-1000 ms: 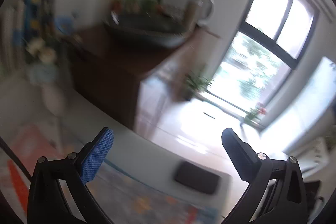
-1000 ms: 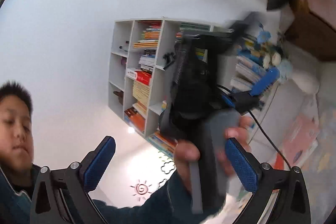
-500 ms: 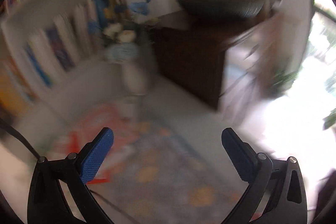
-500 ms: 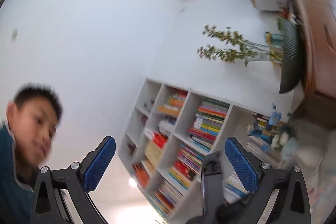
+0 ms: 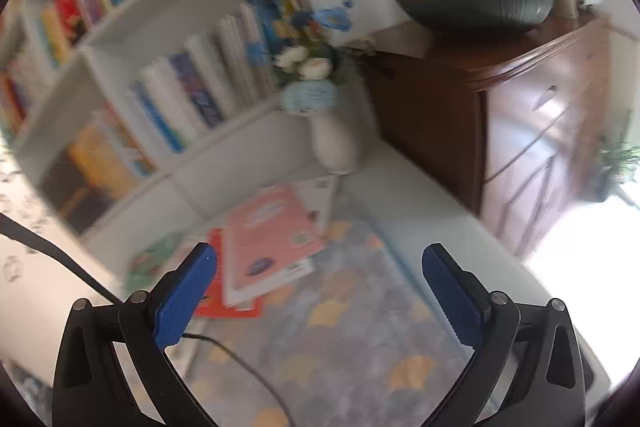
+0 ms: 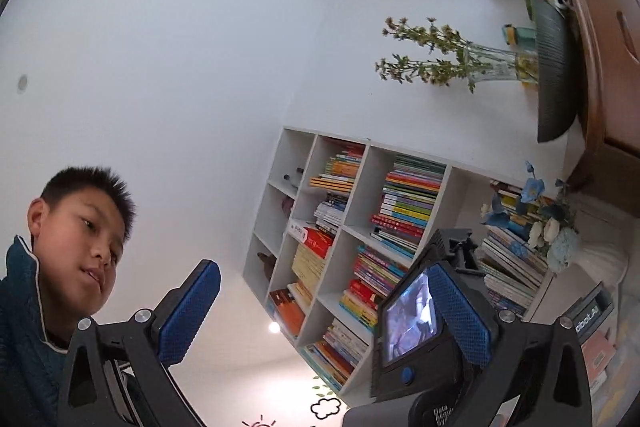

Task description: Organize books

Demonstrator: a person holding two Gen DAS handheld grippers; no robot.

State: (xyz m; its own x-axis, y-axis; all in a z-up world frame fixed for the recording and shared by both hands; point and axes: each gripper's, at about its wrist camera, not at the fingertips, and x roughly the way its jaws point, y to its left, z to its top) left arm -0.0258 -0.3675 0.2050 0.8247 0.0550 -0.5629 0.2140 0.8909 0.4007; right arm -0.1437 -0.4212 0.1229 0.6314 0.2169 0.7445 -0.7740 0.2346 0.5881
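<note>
In the left wrist view a loose pile of books lies on the floor: a pink book [image 5: 272, 231] on top, a red one [image 5: 216, 291] under it, a green one [image 5: 156, 259] to the left. My left gripper [image 5: 320, 291] is open and empty, above and in front of the pile. A white bookshelf [image 5: 160, 39] full of upright books stands behind. In the right wrist view my right gripper [image 6: 324, 311] is open and empty, rolled sideways and pointing up at the bookshelf [image 6: 360, 227]. The left gripper's body [image 6: 420, 327] shows just beyond its right finger.
A white vase of blue and white flowers [image 5: 324, 107] stands by the shelf's end. A dark wooden cabinet [image 5: 500, 115] with a dark bowl [image 5: 476, 7] on top stands at the right. A patterned rug [image 5: 340, 347] covers the floor. A cable [image 5: 240, 359] trails across it. A person [image 6: 68, 247] is at the left.
The left gripper has swung left and down from the window and cabinet to the shelf and floor books. The right gripper has tilted up toward the wall and shelf. Both stay open.
</note>
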